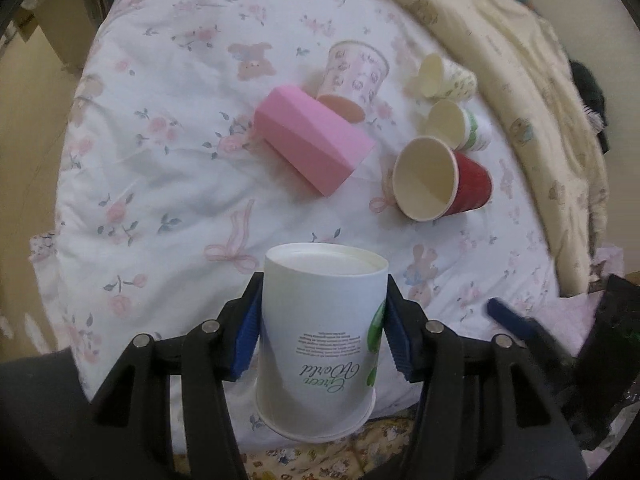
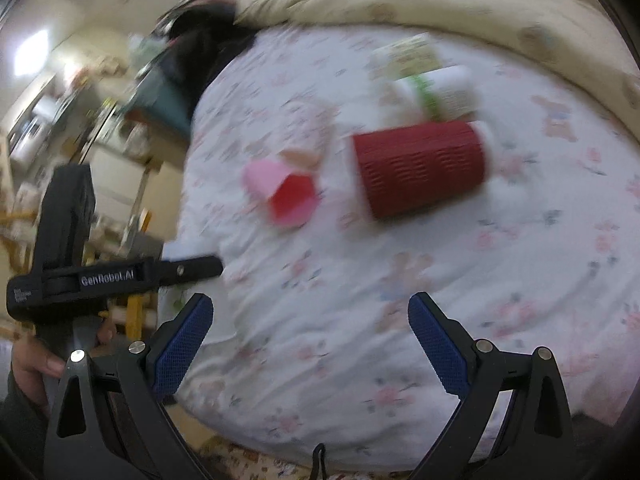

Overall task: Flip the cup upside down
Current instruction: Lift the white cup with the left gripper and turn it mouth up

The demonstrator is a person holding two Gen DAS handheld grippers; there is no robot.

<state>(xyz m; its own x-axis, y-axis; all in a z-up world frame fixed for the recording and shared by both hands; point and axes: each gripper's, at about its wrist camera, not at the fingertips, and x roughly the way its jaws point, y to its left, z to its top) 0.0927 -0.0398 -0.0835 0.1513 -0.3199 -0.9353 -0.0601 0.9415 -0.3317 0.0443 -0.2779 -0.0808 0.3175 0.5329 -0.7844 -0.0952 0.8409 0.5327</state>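
Observation:
My left gripper [image 1: 322,332] is shut on a white paper cup [image 1: 320,344] with green print. The cup stands upside down, base up and rim down, at the near edge of the flowered bed cover [image 1: 160,184]. My right gripper [image 2: 310,344] is open and empty above the cover; it also shows in the left wrist view [image 1: 516,320] at the lower right. A red cup [image 1: 444,180] lies on its side beyond, also in the right wrist view [image 2: 420,168], which is blurred.
A pink box [image 1: 312,140] lies mid-bed, with a flowered cup [image 1: 354,76] on its side behind it. Two more cups [image 1: 456,122] [image 1: 444,76] lie on their sides to the right. A cream blanket [image 1: 520,60] is heaped along the right. The left gripper's body [image 2: 72,272] shows in the right wrist view.

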